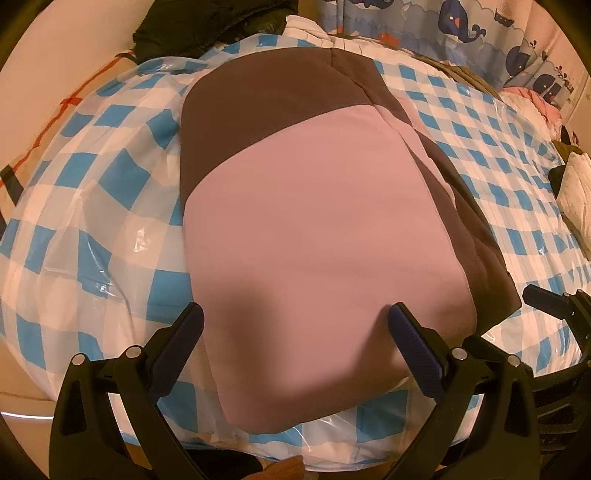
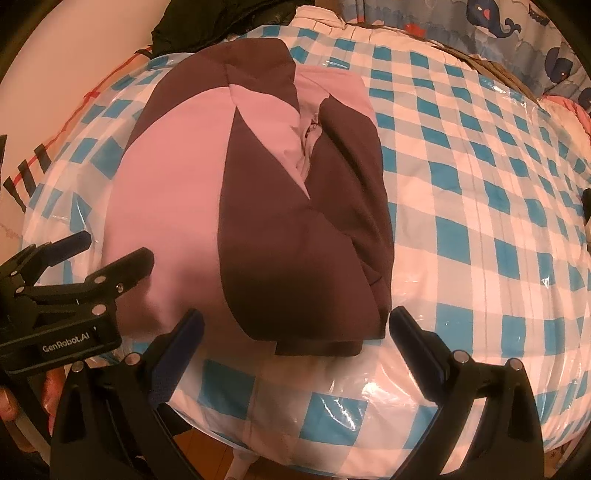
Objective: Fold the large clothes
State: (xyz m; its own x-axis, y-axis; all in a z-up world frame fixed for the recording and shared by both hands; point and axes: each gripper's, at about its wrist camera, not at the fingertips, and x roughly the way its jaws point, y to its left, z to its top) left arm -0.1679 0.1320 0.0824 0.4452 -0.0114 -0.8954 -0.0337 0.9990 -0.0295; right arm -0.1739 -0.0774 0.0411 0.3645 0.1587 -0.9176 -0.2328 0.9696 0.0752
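A pink and dark brown jacket (image 1: 314, 206) lies folded on a blue-and-white checked bed cover (image 1: 110, 177) under clear plastic. My left gripper (image 1: 295, 317) hovers open over the jacket's near pink end, nothing between its fingers. In the right wrist view the same jacket (image 2: 258, 206) shows its zipper and a dark sleeve folded across. My right gripper (image 2: 295, 325) stands open at the jacket's near dark hem, holding nothing. The left gripper (image 2: 110, 254) appears at that view's left edge, open, over the pink part. The right gripper's finger (image 1: 550, 302) shows at the far right of the left wrist view.
A black garment (image 1: 207, 26) is heaped at the bed's far left corner. A whale-print cloth (image 1: 461, 26) hangs behind the bed. Pink and white clothes (image 1: 569, 192) pile at the right edge. Checked cover (image 2: 480, 221) stretches bare right of the jacket. A hand (image 2: 11, 402) holds the left gripper.
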